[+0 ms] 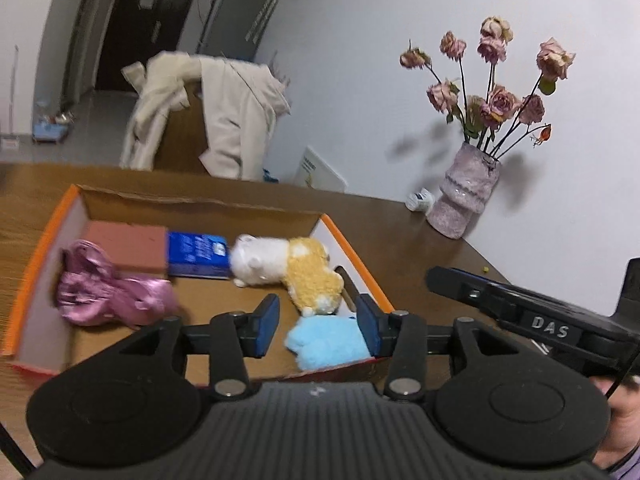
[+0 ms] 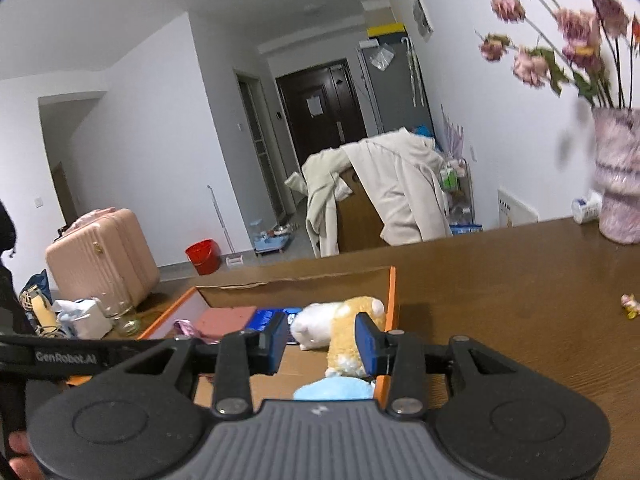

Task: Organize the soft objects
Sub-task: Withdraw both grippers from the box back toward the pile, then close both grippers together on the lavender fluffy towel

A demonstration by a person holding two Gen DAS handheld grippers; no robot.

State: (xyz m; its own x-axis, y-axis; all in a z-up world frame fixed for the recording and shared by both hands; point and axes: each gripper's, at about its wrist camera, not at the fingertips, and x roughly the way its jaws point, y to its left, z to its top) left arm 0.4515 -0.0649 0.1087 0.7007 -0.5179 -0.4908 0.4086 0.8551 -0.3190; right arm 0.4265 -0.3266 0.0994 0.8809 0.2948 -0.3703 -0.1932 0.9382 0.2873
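An orange-rimmed cardboard box [image 1: 352, 252] [image 2: 392, 300] sits on the wooden table [image 1: 420, 248]. In it lie a shiny pink cloth [image 1: 104, 292], a brick-red block [image 1: 128, 246], a blue packet [image 1: 196, 254], a white-and-yellow plush [image 1: 288, 268] [image 2: 320, 320] and a light blue plush [image 1: 324, 344] [image 2: 334, 390]. My left gripper [image 1: 318, 326] hovers over the box's near end, open, with the blue plush lying below its right finger. My right gripper [image 2: 322, 342] is beside it, also open and empty, and the plushes show beyond its fingers.
A pink vase of dried roses [image 1: 464, 196] [image 2: 616, 184] and a small white bottle [image 1: 420, 200] stand at the table's far right. A small wrapped item [image 2: 630, 306] lies on the table to the right. Beyond the far edge are a draped chair [image 2: 380, 192] and a suitcase [image 2: 100, 252].
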